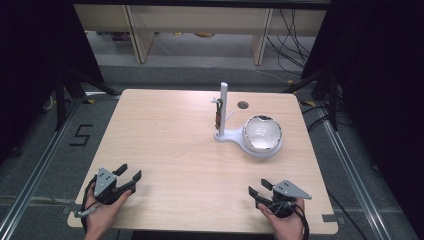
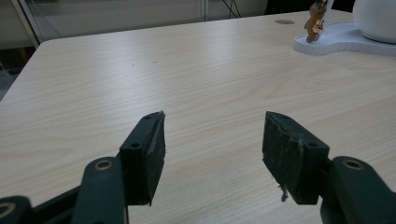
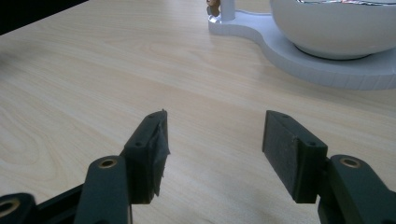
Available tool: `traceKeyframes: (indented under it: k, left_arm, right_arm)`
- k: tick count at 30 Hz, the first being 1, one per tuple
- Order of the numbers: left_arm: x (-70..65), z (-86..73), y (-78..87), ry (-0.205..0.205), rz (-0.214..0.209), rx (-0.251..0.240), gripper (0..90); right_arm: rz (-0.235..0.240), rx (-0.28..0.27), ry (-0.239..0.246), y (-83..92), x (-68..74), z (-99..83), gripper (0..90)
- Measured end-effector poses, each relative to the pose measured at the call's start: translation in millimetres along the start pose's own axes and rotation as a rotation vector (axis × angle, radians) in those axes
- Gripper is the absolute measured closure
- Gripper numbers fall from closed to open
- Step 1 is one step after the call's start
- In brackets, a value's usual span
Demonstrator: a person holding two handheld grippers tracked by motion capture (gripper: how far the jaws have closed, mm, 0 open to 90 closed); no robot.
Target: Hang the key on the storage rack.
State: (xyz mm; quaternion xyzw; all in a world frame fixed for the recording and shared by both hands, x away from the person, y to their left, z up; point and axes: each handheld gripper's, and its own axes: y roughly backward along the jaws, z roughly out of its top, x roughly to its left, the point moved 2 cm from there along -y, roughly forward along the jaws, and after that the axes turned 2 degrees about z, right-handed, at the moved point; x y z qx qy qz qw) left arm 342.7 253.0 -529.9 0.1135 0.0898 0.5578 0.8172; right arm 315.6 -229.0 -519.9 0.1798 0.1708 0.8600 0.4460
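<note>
A white stand (image 1: pixel 235 138) sits right of centre in the high view, on the upper half of the wooden surface (image 1: pixel 165 150). It has a flat base, an upright post (image 1: pixel 223 105) with a small brown pendant-like trinket (image 1: pixel 218 112) hanging beside it, and a white bowl (image 1: pixel 262 135) resting on the wider end of the base.

The left gripper (image 1: pixel 127 179) lies at the lower left and the right gripper (image 1: pixel 257 192) at the lower right, both well apart from the stand, jaws spread wide with nothing between them.

The trinket looks light, small and free to swing, so it is best pinched at its body just below the hook and lifted off gently. The bowl appears rigid, smooth and probably breakable; its rounded wall would slip, so the rim is the safer hold. The post is thin and could tip the stand if pushed.
</note>
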Motion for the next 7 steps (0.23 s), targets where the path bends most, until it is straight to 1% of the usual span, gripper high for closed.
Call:
traceKeyframes:
  k: [2, 3, 5, 6, 7]
  left_arm:
    - [0.2, 0.1, 0.0, 0.0, 0.001, 0.0, 39.0]
    - [0.1, 0.0, 0.2, 0.002, 0.002, 0.0, 39.0]
    - [0.4, 0.0, 0.2, 0.0, 0.0, 0.0, 39.0]
    - [0.4, 0.1, 0.2, 0.0, 0.0, 0.0, 39.0]
    - [0.0, 0.1, -0.2, 0.006, 0.0, -0.005, 39.0]
  right_arm:
    - [-0.001, 0.007, 0.001, 0.6, -0.4, 0.0, 41.7]
    - [-0.015, 0.006, 0.01, -0.8, -2.1, -0.9, 41.7]
    - [-0.015, 0.006, 0.009, -0.8, -2.1, -1.0, 41.6]
    - [-0.002, -0.001, 0.004, -0.6, -1.6, -0.9, 41.6]
    - [-0.002, -0.001, 0.004, -0.7, -1.3, -0.8, 41.6]
